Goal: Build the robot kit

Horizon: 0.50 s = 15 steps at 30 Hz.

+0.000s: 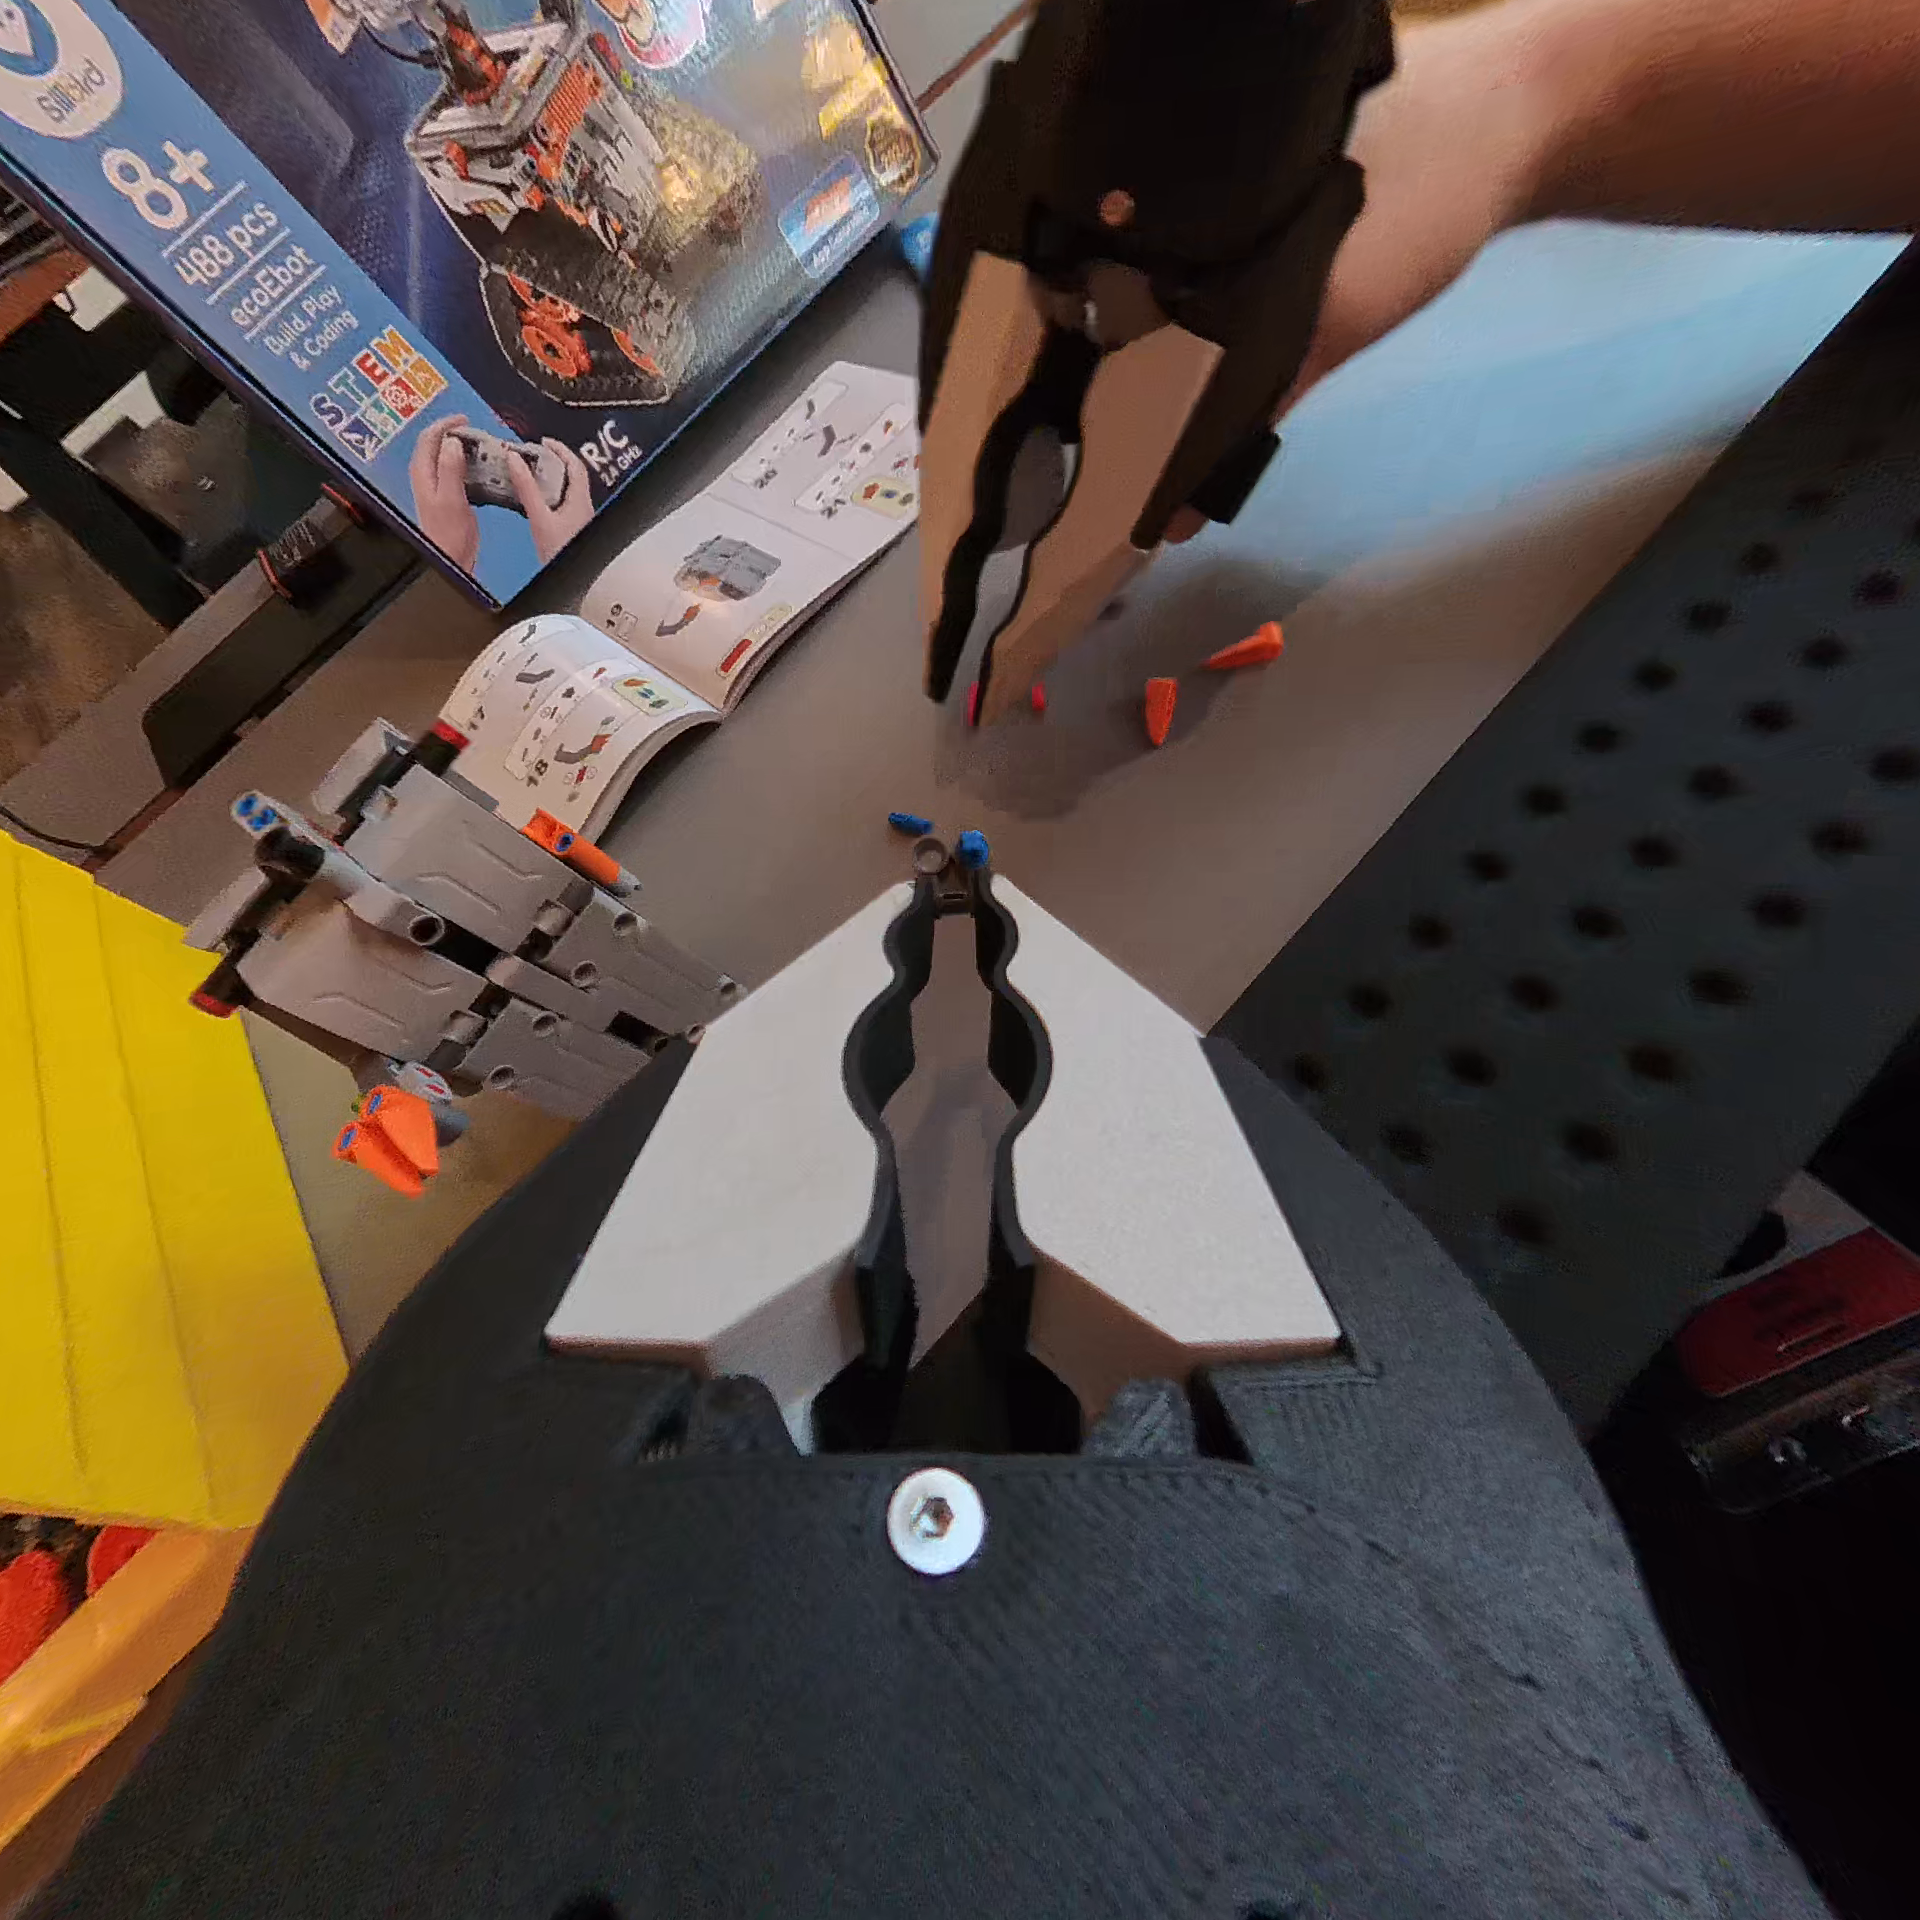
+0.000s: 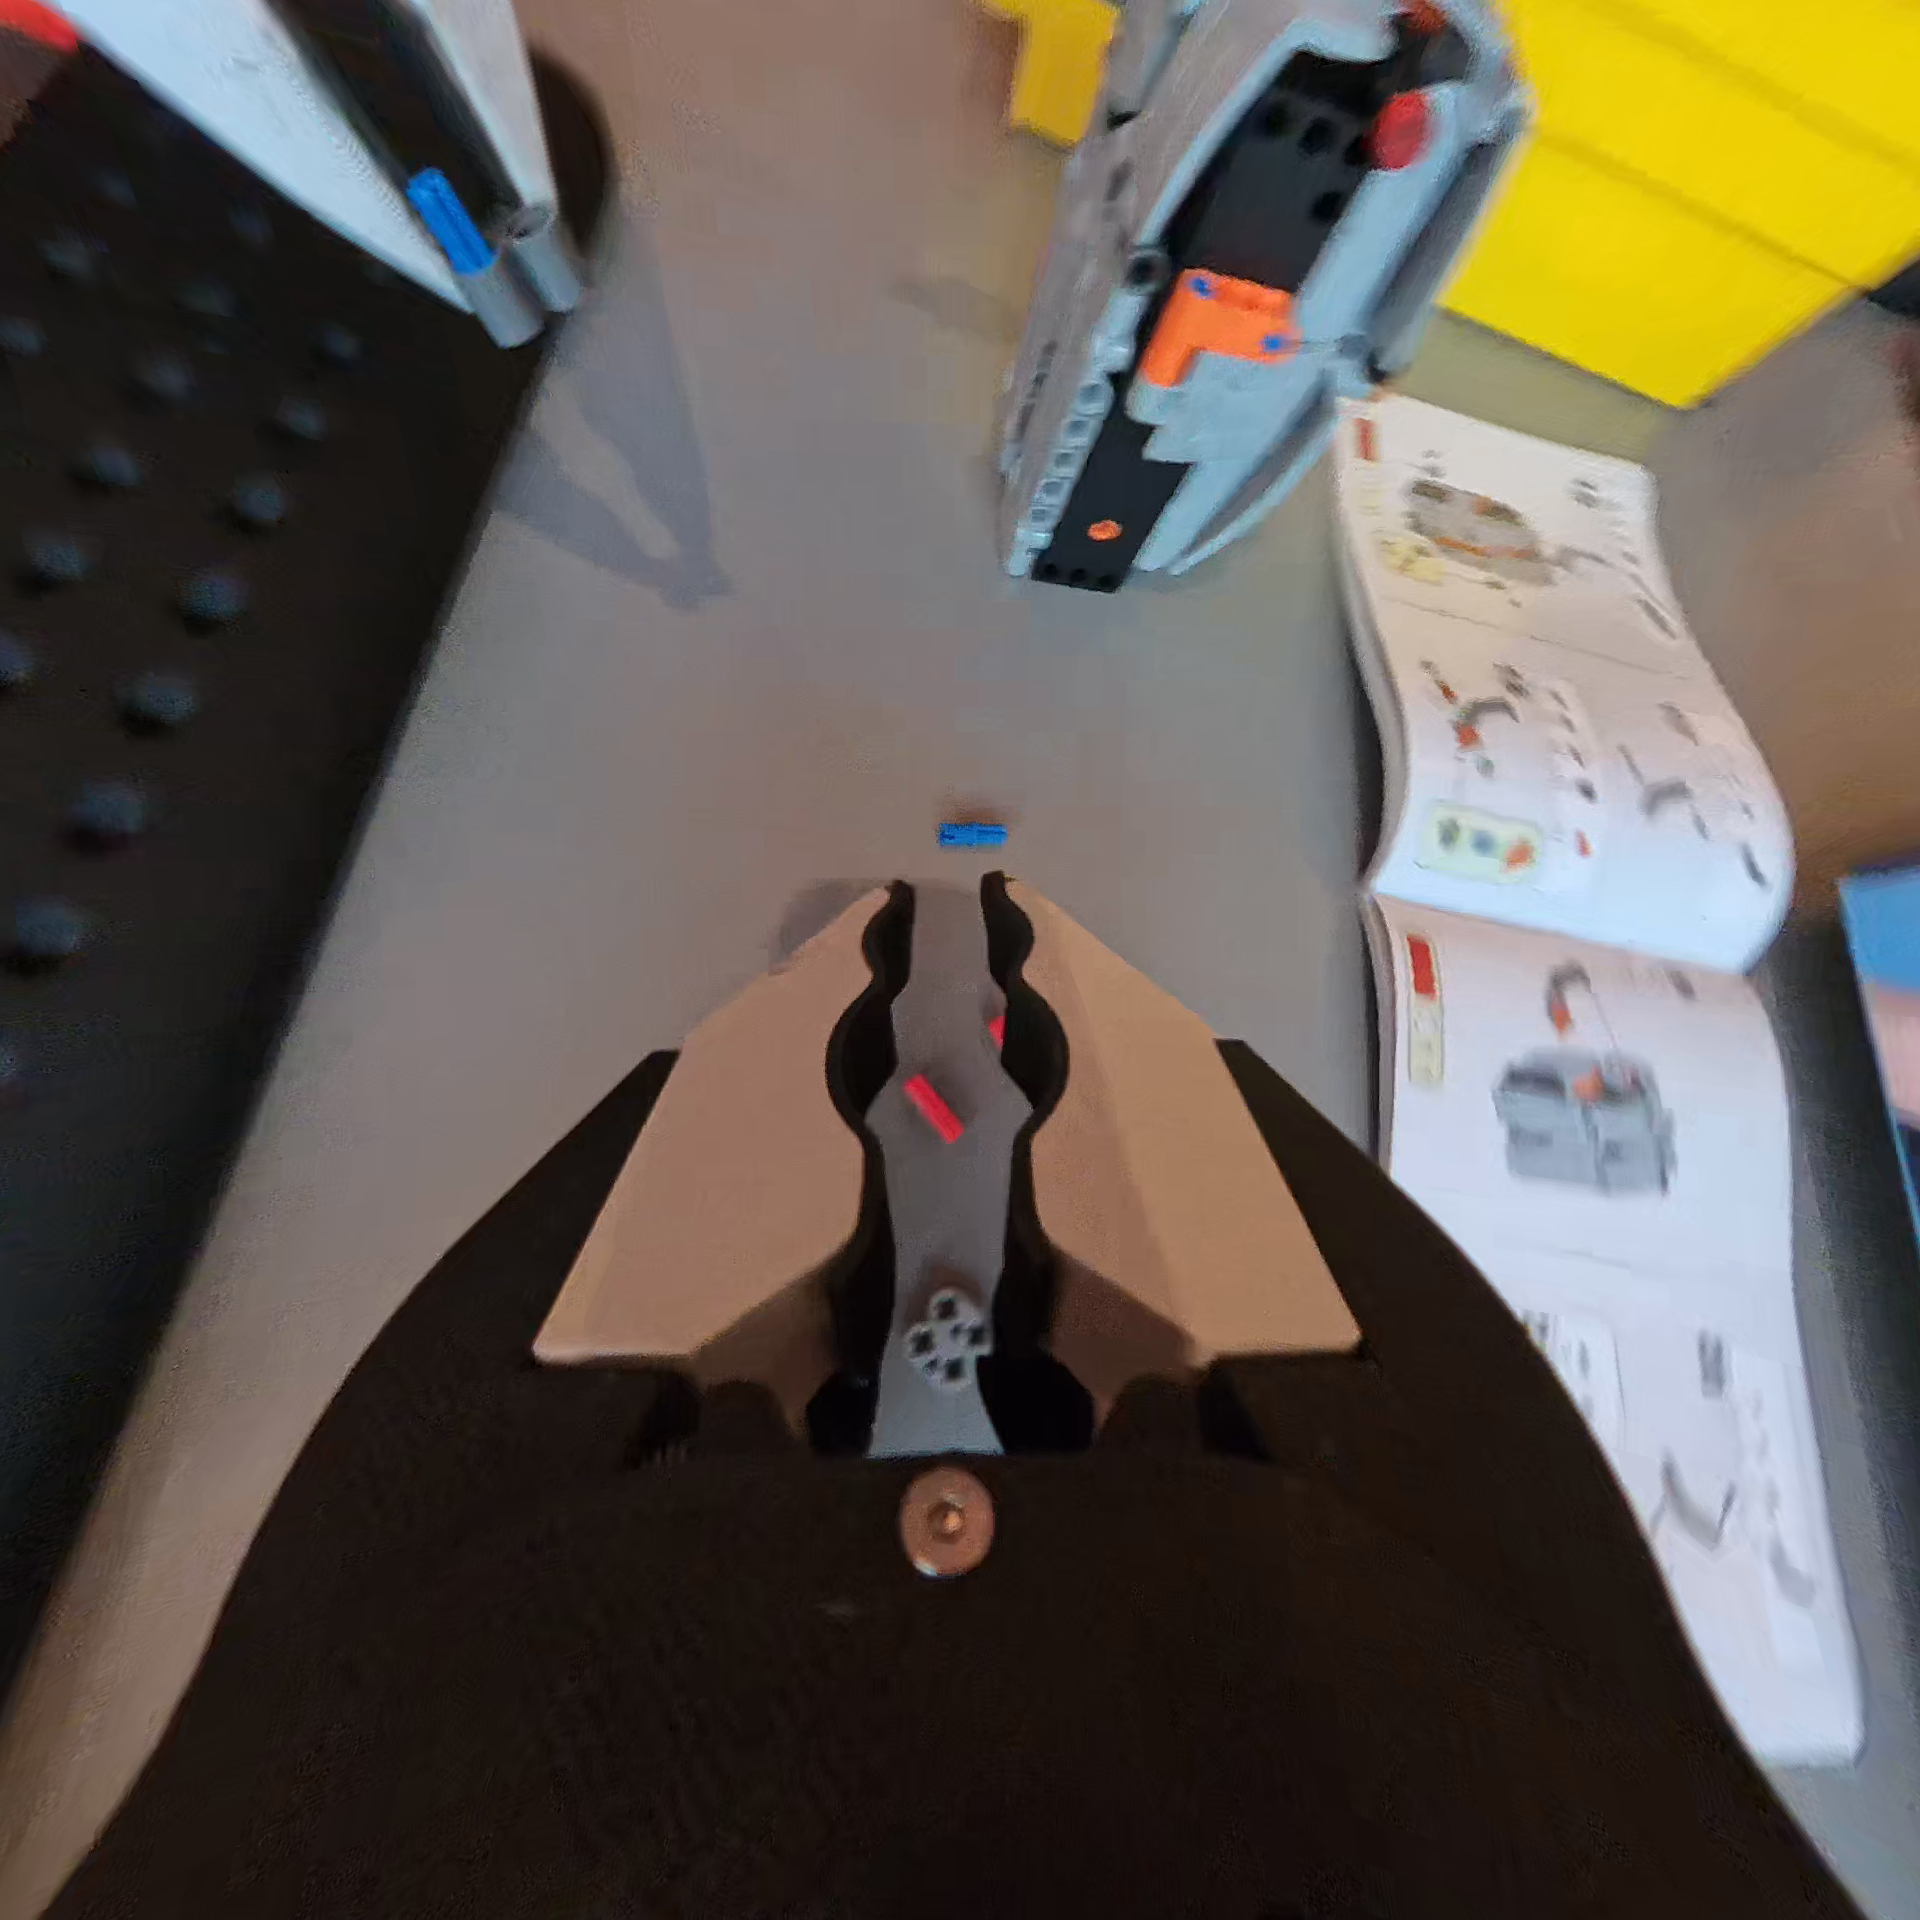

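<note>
The left gripper (image 1: 951, 883) pinches one small grey connector with a blue pin (image 1: 971, 847) at frame centre. The right gripper (image 2: 945, 883), jaws slightly apart, hovers over two red pins (image 2: 932, 1109) on the smooth grey table (image 2: 727, 727); two orange cones (image 1: 1161, 710) lie centre right.

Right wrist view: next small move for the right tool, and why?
Probably draw the right tool back a little, so its tips straddle the red pin. The tool is open and empty, and the pin lies on the table behind the tips, seen through the gap between the fingers.
</note>
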Each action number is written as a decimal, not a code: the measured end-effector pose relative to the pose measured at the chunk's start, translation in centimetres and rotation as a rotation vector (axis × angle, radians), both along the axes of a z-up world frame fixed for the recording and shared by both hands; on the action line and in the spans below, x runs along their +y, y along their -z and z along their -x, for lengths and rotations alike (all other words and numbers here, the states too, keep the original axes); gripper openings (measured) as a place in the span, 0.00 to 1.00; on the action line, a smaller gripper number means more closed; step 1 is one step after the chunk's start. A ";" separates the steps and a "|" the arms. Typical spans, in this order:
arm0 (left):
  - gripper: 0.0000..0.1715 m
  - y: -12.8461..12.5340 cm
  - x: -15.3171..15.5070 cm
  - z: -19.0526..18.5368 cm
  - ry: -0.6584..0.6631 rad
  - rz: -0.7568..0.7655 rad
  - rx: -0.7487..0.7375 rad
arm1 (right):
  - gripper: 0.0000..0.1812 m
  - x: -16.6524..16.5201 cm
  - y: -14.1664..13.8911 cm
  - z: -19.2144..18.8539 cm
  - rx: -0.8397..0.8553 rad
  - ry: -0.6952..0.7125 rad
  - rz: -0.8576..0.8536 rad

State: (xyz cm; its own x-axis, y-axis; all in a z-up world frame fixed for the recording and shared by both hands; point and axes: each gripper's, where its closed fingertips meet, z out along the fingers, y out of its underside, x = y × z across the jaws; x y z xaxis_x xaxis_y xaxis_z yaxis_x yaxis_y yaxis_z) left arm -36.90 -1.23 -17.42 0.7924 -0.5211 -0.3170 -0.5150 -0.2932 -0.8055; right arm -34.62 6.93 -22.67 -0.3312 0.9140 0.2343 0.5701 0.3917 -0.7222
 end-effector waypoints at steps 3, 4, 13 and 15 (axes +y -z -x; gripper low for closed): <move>0.04 0.8 -0.4 0.1 0.018 0.021 0.061 | 0.12 0.2 0.8 1.4 -0.041 -0.208 -0.109; 0.04 1.0 -0.6 0.3 0.020 0.038 0.069 | 0.14 0.7 0.9 1.8 -0.072 -0.232 -0.124; 0.04 1.0 -2.0 1.2 0.050 0.098 -0.064 | 0.08 1.7 2.2 2.5 -0.311 -0.435 -0.044; 0.04 0.9 -2.1 1.4 0.056 0.102 -0.084 | 0.10 1.2 2.2 2.6 -0.327 -0.474 -0.022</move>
